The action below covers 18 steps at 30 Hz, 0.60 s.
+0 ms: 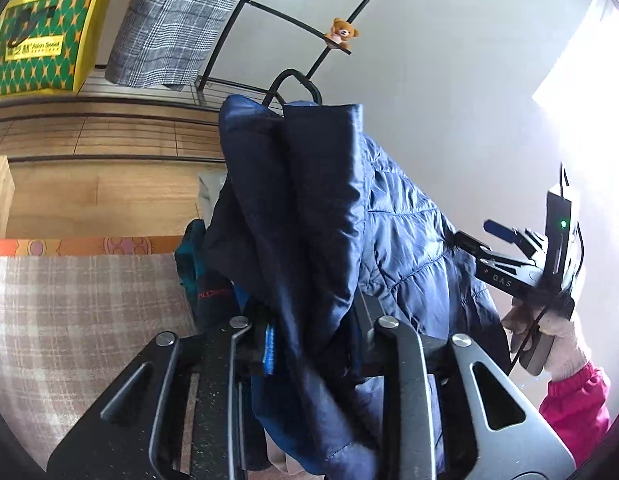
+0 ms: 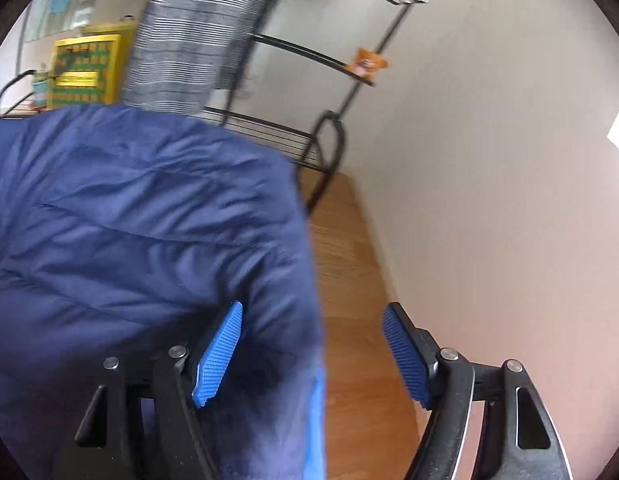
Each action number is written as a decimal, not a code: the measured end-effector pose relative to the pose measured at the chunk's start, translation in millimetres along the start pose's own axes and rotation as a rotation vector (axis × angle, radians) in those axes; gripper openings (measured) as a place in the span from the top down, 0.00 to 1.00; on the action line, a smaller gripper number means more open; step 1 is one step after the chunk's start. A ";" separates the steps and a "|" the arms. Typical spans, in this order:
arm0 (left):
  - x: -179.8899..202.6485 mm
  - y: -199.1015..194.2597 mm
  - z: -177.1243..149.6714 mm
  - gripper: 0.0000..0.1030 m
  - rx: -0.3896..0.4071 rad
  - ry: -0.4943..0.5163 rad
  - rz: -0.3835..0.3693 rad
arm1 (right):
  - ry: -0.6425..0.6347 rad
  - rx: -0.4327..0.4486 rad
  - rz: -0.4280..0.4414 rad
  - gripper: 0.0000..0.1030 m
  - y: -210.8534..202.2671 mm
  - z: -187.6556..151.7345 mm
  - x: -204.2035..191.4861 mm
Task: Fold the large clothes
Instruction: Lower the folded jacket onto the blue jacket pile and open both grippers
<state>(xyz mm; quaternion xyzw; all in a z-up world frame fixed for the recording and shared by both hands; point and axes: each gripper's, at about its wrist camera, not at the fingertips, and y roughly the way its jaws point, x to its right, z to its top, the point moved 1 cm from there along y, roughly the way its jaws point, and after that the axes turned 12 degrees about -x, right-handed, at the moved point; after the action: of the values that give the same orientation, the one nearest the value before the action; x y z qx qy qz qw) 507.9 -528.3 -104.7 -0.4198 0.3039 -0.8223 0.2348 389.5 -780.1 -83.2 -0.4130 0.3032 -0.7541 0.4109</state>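
A navy quilted puffer jacket (image 1: 309,216) hangs lifted in the air, bunched into tall folds. My left gripper (image 1: 309,336) is shut on the jacket's fabric, which fills the space between its fingers. In the left wrist view my right gripper (image 1: 469,242) reaches the jacket's right side, held by a gloved hand. In the right wrist view the right gripper (image 2: 313,350) is open, blue pads (image 2: 217,356) wide apart, with the jacket's edge (image 2: 149,216) hanging between them, against the left pad.
A plaid-covered bed (image 1: 69,312) lies lower left. A wooden headboard (image 1: 101,168) and cabinet top (image 2: 349,264) stand behind. A black wire rack (image 1: 269,20) with a toy bear (image 1: 341,32), a hanging grey checked garment (image 1: 169,28) and a yellow-green bag (image 1: 45,36) are beyond. White wall is right.
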 end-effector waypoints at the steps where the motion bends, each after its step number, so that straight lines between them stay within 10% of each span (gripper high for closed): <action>1: -0.8 -1.3 -0.1 0.71 0.002 -0.003 0.006 | 0.014 0.003 0.013 0.28 -0.7 -2.3 4.1; 6: -2.3 -12.6 -3.0 0.56 0.047 -0.034 0.085 | 0.035 0.009 0.014 0.28 -6.9 -21.3 11.6; 18: 27.6 -90.0 -22.1 0.56 0.104 0.030 0.143 | 0.152 0.056 0.069 0.27 -67.5 -56.8 38.1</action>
<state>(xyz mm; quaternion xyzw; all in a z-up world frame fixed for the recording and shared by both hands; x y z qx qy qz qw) 462.9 -475.9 -37.1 -0.3718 0.2934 -0.8245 0.3097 302.8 -774.2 -42.2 -0.3320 0.3265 -0.7769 0.4238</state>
